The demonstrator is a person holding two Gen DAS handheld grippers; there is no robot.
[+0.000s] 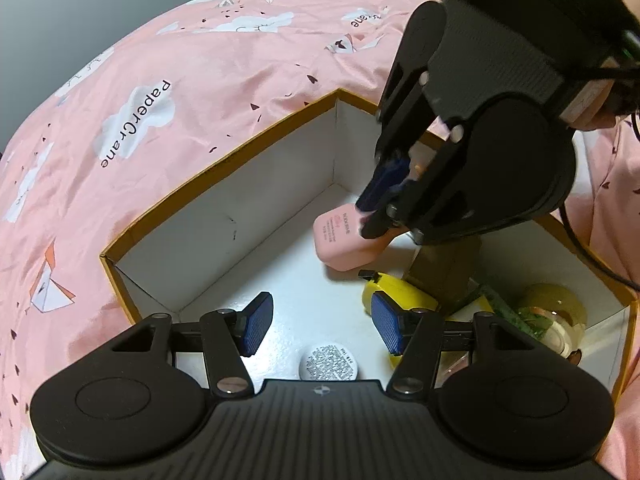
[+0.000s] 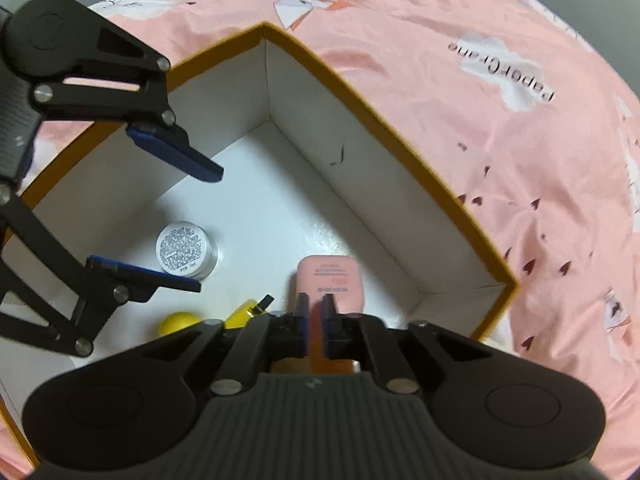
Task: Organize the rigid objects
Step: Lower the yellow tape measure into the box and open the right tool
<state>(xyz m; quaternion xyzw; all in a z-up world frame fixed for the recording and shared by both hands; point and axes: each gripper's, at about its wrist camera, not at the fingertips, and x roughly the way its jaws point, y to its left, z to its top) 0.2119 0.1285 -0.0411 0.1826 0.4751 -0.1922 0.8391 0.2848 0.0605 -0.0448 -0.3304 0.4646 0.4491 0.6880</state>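
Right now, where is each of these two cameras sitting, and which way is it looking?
Left wrist view: sits on the left tool, looking down into the white box; its own open blue pads show, plus the right tool pinching the pink bottle.
Right wrist view: sits on the right tool, looking down at the same box; its pads pinch the bottle's narrow end, and the left tool shows open.
Shared: box, bottle, round white jar, yellow object, pink bedsheet.
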